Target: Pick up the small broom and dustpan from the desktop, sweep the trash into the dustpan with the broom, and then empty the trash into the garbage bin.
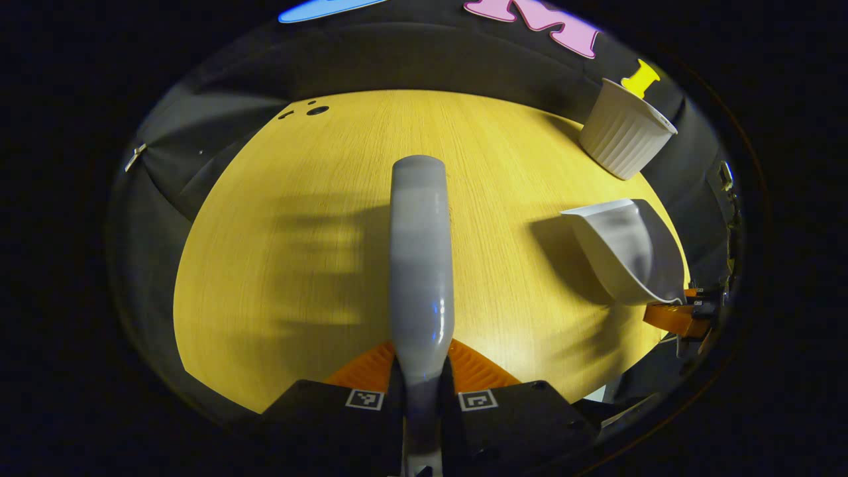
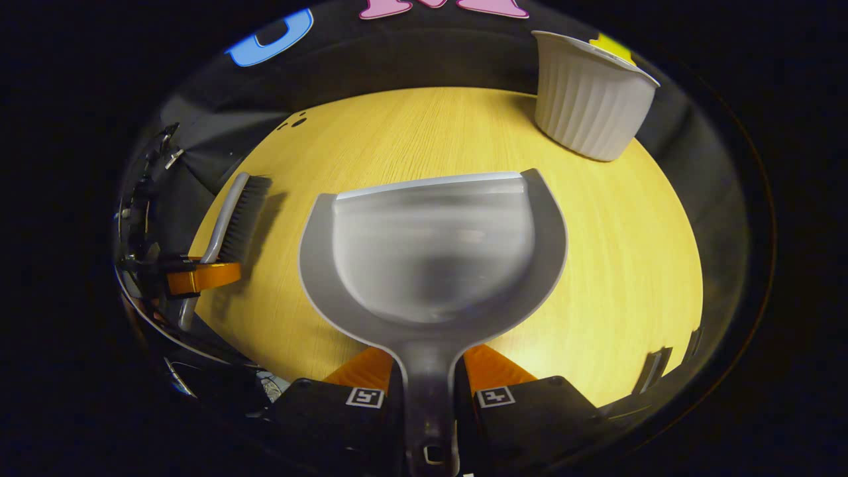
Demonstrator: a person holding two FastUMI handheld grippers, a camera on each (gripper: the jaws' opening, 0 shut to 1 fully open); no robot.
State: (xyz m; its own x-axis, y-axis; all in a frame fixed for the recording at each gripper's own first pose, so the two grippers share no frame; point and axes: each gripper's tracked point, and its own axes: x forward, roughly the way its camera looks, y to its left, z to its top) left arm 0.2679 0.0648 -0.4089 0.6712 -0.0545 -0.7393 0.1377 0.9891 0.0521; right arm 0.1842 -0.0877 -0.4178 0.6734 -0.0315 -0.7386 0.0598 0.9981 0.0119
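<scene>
My left gripper (image 1: pixel 422 371) is shut on the grey small broom (image 1: pixel 419 252), whose back runs straight ahead over the wooden desktop (image 1: pixel 298 265). In the right gripper view the broom (image 2: pixel 238 215) hangs at the left with its dark bristles facing the dustpan, the left gripper (image 2: pixel 199 277) clamped on its handle. My right gripper (image 2: pixel 427 371) is shut on the handle of the grey dustpan (image 2: pixel 430 252), held above the desktop (image 2: pixel 629 265). The dustpan (image 1: pixel 626 248) shows at the right of the left gripper view. Its scoop looks empty. A white ribbed garbage bin (image 2: pixel 586 96) stands at the far right.
A few small dark specks (image 1: pixel 317 110) lie near the desktop's far left edge, the same specks (image 2: pixel 297 122) showing in the right gripper view. The garbage bin (image 1: pixel 626 129) sits close to the far right corner. Black cloth walls ring the table.
</scene>
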